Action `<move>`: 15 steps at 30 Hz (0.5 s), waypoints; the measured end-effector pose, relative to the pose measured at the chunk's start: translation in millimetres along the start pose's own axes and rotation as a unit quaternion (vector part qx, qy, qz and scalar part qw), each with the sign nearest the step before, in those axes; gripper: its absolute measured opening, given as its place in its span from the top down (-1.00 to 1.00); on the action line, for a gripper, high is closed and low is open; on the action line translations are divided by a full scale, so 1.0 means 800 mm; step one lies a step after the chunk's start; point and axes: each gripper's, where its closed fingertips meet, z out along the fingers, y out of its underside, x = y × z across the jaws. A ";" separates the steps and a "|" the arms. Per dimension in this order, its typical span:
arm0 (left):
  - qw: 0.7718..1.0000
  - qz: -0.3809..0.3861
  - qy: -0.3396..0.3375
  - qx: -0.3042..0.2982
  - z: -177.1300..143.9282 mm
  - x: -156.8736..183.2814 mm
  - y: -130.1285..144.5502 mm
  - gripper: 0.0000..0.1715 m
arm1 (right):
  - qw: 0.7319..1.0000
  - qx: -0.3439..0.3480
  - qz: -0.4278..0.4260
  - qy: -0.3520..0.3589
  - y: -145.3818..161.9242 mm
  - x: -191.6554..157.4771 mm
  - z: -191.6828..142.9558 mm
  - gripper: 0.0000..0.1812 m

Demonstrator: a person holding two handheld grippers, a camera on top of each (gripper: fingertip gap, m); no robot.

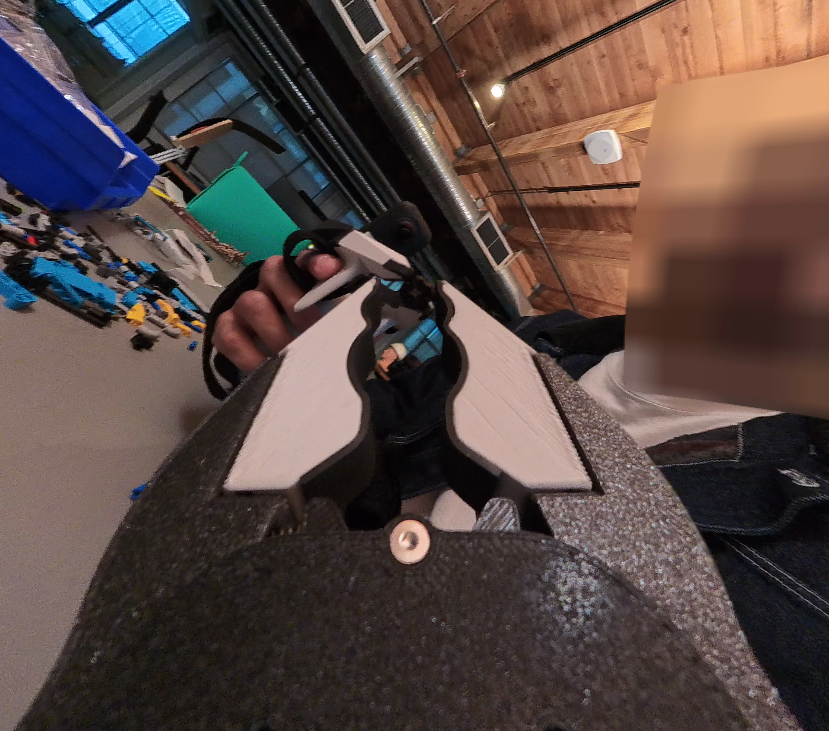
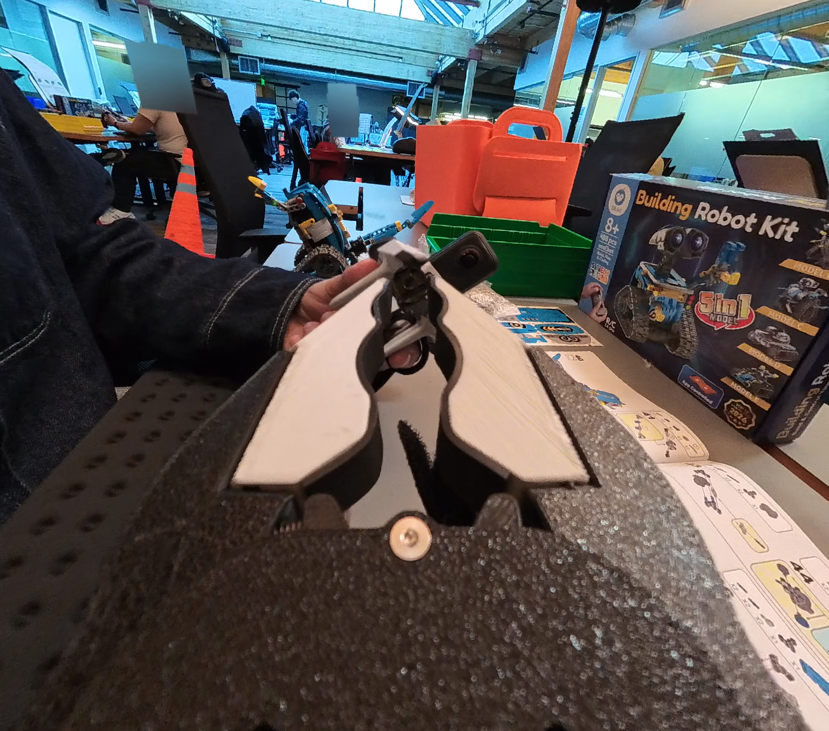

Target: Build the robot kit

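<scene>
My two grippers point at each other, tip to tip, in the air above a grey table (image 2: 700,418). My left gripper (image 1: 409,291) has white fingers (image 1: 314,404) with black pads. Its tips are closed to a narrow gap around a small black-and-grey toy building part (image 1: 416,297). My right gripper (image 2: 409,283) is closed the same way on that small geared part (image 2: 408,288). In each view the other gripper shows head-on just behind the part, with its round camera (image 1: 403,227) (image 2: 466,256) and a hand (image 1: 251,319) (image 2: 323,301) on its handle.
Loose blue, black and yellow building pieces (image 1: 89,288) lie by a blue bin (image 1: 58,144) and a green bag (image 1: 242,216). A building kit box (image 2: 717,297), green tray (image 2: 516,261), orange bags (image 2: 507,167), built blue model (image 2: 314,229) and open booklet (image 2: 673,485) surround the spot. The grippers are tip to tip, or close to it.
</scene>
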 end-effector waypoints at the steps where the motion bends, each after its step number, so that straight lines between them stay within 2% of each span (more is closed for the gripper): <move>1: 1.000 -0.003 0.011 -0.002 0.001 0.004 0.001 0.75 | 1.000 -0.006 -0.003 0.001 0.002 0.000 0.001 0.83; 5: 0.999 0.010 0.010 -0.035 0.007 0.004 0.016 0.83 | 1.000 -0.009 -0.002 -0.004 0.004 -0.002 0.002 0.83; 10: 0.998 0.052 -0.019 -0.036 0.004 0.000 0.013 0.85 | 1.000 -0.019 0.011 0.000 0.011 0.003 0.000 0.82; 11: 0.997 0.062 -0.027 -0.032 0.001 -0.001 0.009 0.86 | 0.999 -0.026 0.018 0.005 0.013 0.010 -0.005 0.77; 13: 0.989 0.106 -0.103 -0.030 -0.012 -0.021 -0.002 0.85 | 0.995 -0.084 0.039 0.040 0.034 0.040 -0.023 0.75; 15: 0.965 0.159 -0.204 -0.033 -0.033 -0.046 -0.015 0.85 | 0.971 -0.213 0.051 0.093 0.095 0.080 -0.048 0.61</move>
